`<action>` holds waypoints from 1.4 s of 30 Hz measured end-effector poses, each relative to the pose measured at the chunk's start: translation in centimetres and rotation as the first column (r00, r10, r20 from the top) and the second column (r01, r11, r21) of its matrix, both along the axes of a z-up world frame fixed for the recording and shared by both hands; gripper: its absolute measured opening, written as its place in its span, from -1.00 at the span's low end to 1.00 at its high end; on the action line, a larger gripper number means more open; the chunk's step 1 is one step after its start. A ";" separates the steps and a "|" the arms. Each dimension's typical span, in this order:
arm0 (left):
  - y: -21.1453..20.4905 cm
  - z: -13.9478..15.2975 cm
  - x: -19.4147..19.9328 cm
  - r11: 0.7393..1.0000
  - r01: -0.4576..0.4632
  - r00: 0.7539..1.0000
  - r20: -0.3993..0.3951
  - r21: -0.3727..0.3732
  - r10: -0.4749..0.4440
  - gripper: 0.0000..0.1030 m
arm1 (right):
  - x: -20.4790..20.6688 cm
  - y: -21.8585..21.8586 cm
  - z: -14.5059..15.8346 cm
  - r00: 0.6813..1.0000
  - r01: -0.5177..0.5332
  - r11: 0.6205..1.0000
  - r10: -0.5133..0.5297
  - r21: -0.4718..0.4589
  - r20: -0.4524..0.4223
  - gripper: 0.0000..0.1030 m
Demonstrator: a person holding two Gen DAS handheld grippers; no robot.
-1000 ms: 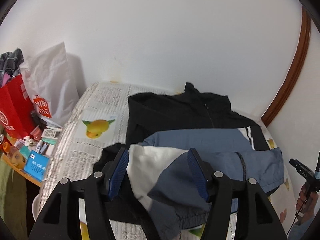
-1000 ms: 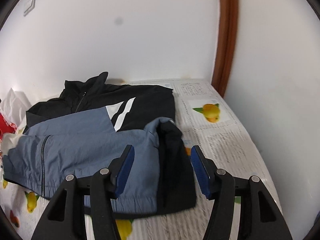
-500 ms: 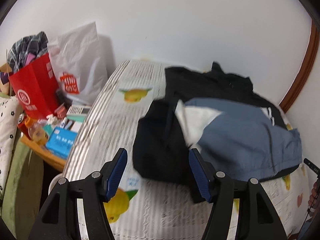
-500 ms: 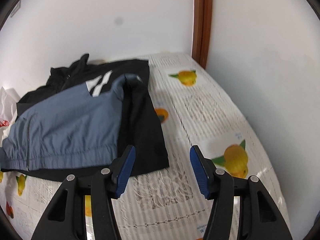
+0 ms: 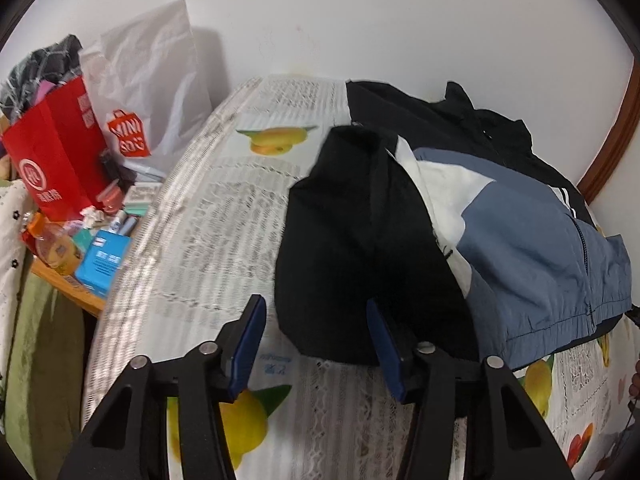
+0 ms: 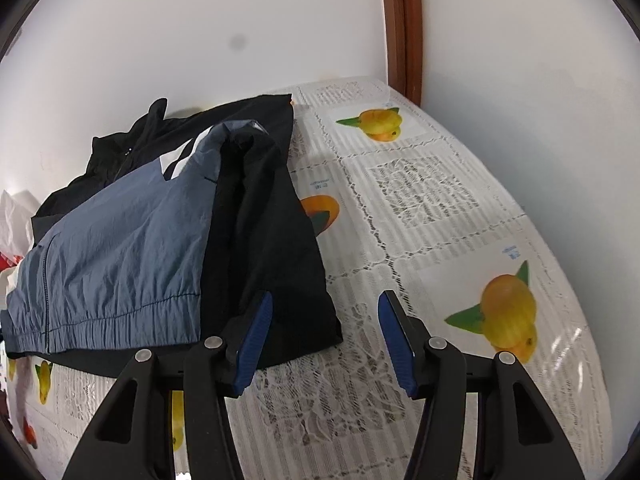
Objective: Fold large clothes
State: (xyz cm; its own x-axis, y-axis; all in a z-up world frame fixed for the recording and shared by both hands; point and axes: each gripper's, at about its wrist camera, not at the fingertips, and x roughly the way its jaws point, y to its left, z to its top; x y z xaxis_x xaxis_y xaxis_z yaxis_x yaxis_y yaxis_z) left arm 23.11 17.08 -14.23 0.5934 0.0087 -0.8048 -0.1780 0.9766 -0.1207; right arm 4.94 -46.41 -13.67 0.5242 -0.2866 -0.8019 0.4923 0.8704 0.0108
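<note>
A black, blue and white zip jacket [image 5: 520, 236] lies on the fruit-print tablecloth [image 5: 224, 208], both sleeves folded in over its front. Its black left sleeve [image 5: 360, 248] lies along the left side. My left gripper [image 5: 316, 344] is open and empty, just in front of that sleeve's near end. In the right wrist view the jacket [image 6: 120, 248] lies left of centre with its black right sleeve [image 6: 272, 240] folded over. My right gripper [image 6: 324, 340] is open and empty over the tablecloth [image 6: 432, 200] at the sleeve's near corner.
A red paper bag [image 5: 56, 160], a white shopping bag [image 5: 152, 92] and small boxes [image 5: 104, 256] crowd a side table at the left. White walls close the back and right. A brown door frame [image 6: 400, 24] stands in the corner.
Both grippers have pulled back from the jacket toward the table's near edge and let the folded sleeves lie. The left view swung left, the right view swung right.
</note>
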 end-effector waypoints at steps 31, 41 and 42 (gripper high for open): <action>-1.4 1.4 -8.3 1.000 0.025 1.000 0.001 -0.012 -0.025 -0.78 | -3.4 4.3 2.4 0.997 -0.082 0.997 0.082 -0.006 0.012 -0.90; -2.1 1.3 -11.6 0.999 0.006 1.000 -0.027 -0.036 -0.007 -0.77 | -5.3 4.7 1.8 0.997 -0.073 0.997 0.073 -0.033 -0.002 -0.89; -2.2 1.3 -11.7 0.999 0.003 1.000 -0.030 -0.038 -0.004 -0.75 | -5.3 4.8 1.9 0.997 -0.071 0.997 0.071 -0.035 -0.007 -0.89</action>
State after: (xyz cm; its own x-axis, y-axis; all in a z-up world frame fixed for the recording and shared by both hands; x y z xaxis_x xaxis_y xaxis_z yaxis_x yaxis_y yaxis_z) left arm 11.37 14.87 -12.88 0.5690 -0.0246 -0.8220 -0.1787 0.9720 -0.1528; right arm -0.34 -41.60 -11.80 0.5398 -0.2771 -0.7949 0.4290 0.9030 -0.0234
